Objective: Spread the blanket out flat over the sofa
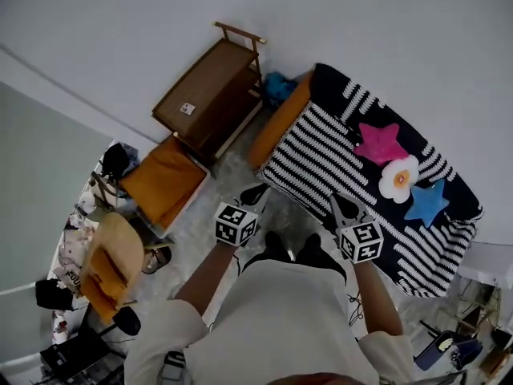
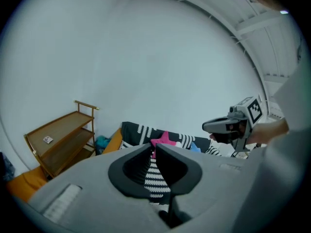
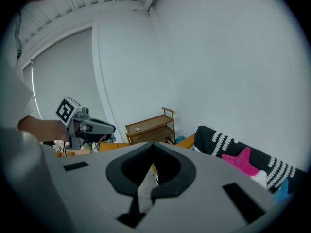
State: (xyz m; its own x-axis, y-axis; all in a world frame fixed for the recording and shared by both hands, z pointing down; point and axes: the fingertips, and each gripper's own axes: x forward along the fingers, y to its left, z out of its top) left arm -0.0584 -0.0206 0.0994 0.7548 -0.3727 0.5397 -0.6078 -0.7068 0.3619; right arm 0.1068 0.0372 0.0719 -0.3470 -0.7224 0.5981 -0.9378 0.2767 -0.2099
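Note:
A black-and-white striped blanket lies spread over the orange sofa and hangs down its front. On it rest a pink star cushion, a white flower cushion and a blue star cushion. My left gripper hovers just off the blanket's front left corner. In the left gripper view its jaws stand a thin slit apart, with the blanket showing beyond them and nothing pinched. My right gripper is over the blanket's front edge, its tips shut and empty.
A wooden shelf unit stands against the wall left of the sofa. An orange cushioned seat sits on the pale floor in front of it. Further left are a chair with orange cloth and assorted clutter. More clutter lies at the lower right.

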